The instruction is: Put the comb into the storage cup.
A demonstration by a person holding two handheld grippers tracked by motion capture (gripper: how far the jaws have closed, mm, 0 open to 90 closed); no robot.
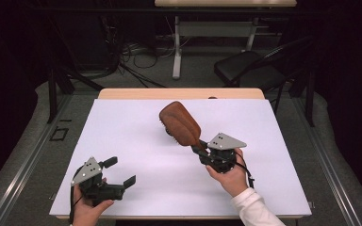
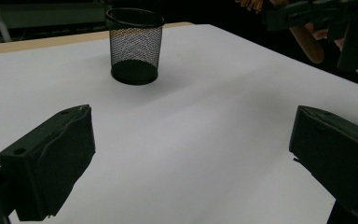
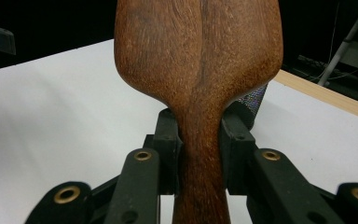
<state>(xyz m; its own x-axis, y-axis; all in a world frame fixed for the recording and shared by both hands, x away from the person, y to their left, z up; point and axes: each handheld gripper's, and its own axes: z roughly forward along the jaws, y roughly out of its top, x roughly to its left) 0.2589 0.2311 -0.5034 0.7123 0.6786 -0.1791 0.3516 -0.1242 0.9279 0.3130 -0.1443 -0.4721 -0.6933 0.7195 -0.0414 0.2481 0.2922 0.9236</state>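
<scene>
Jaws of the right gripper (image 1: 201, 151) are pressing from both sides on the narrow neck of a brown wooden paddle hairbrush (image 1: 180, 124), and in the right gripper view the grained handle (image 3: 200, 154) is sitting squarely between the two black pads with no gap showing. The brush is being held off the white tabletop (image 1: 136, 141), angled up and away from the person's right hand (image 1: 230, 175), its smooth back facing up and its bristles pointing down (a few are peeking out along the far edge in the high view). A white sleeve (image 1: 254, 209) is covering the right wrist.

The left gripper (image 1: 115, 172) is resting low near the front left of the table, its jaws spread wide with nothing between them; the left gripper view is showing bare white surface in the gap. Beyond those jaws a black wire-mesh cup (image 2: 135, 45) is standing upright on the white surface, toward the far edge, well apart from both grippers. A black chair (image 1: 247, 66) is standing on the floor behind the table.
</scene>
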